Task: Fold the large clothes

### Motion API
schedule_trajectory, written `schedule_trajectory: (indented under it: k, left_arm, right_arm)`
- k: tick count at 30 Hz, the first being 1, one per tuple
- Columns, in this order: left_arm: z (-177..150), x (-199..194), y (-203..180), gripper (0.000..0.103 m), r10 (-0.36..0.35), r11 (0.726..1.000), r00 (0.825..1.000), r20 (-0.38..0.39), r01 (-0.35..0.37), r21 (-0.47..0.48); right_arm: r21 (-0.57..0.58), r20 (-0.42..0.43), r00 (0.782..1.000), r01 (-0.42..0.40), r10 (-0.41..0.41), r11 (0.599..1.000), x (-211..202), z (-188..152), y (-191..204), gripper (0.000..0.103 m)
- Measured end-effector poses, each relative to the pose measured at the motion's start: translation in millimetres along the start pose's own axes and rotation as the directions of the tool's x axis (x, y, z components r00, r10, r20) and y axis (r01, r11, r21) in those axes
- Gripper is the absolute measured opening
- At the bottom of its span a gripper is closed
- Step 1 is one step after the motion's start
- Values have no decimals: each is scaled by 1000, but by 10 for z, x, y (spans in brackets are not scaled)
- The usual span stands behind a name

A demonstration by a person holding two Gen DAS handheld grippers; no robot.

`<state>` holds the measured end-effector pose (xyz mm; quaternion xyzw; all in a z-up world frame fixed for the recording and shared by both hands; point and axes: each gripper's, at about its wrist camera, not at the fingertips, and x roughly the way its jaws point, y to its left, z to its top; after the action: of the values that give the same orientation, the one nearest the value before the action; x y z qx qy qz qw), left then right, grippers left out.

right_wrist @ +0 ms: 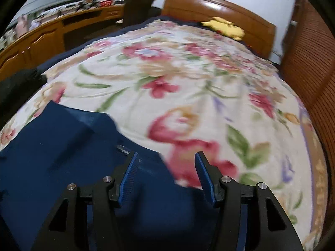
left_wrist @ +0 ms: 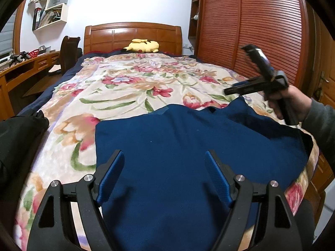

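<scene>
A dark blue garment (left_wrist: pixel 178 142) lies spread flat on the near end of the floral blanket (left_wrist: pixel 125 87). My left gripper (left_wrist: pixel 164 152) hovers over the garment's near part, open, with nothing between its fingers. A hand (left_wrist: pixel 293 102) holds my right gripper (left_wrist: pixel 237 70) raised above the garment's far right corner, its jaws apart and empty. In the right wrist view the right gripper (right_wrist: pixel 166 154) is open above the garment's (right_wrist: pixel 52 146) edge, where blue cloth meets the blanket (right_wrist: pixel 188 79). That view is blurred.
A yellow plush toy (left_wrist: pixel 143 46) rests against the wooden headboard (left_wrist: pixel 132 35). A slatted wardrobe (left_wrist: pixel 251 27) borders the bed on the right. A wooden desk (left_wrist: pixel 25 67) and a dark chair (left_wrist: pixel 70 52) stand on the left. Black cloth (left_wrist: pixel 18 133) lies at the bed's left edge.
</scene>
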<state>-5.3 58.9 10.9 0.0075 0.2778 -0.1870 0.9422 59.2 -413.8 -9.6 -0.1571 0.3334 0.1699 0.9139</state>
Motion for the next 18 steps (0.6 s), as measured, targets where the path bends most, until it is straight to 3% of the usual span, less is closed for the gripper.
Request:
schedule_trajectory:
  k: [7,12,18]
  left_arm:
    - [-19,80,-46,80,6,1000,1000,-19,-6,11]
    - [-43,149,-46,80,18,1000,999,-40,-17,12]
    - [-78,202,-43,80,25,1000,998,-59,-24,12]
  right_arm:
    - [94,-53,992,121,-117,988,-285,-392,-626,57]
    - [175,-98,990,116,-100,978,-249,-654,-852,57]
    - [252,-168,984,96,-54,963,83,-779,-1049,57]
